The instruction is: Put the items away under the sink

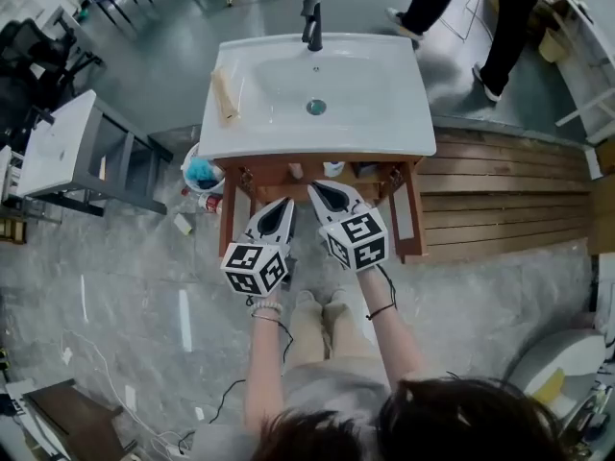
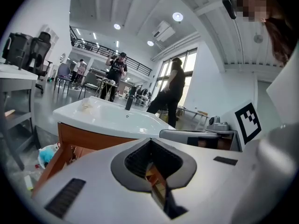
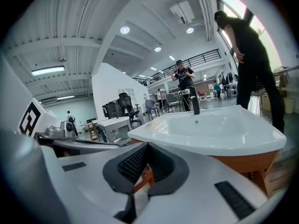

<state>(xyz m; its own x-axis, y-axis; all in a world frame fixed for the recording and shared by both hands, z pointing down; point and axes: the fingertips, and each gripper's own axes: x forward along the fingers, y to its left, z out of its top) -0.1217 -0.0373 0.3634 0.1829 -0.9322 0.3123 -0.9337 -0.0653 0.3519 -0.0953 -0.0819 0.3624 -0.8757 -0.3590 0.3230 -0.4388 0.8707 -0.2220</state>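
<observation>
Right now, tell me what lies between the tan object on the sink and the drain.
Nothing: bare white basin between tan object and drain, in the head view.

sink (image 1: 384, 113) overhead, wooden legs (image 1: 227, 209) flank gap (narrow)

Sink (image 1: 317, 94): white basin on a brown wooden stand (image 1: 228, 221).
Beige stick (image 1: 224, 94): lies along the sink's left rim.
Blue bundle (image 1: 202, 172): on the floor, left of the stand.
Small white item (image 1: 333, 169): under the basin.
</observation>
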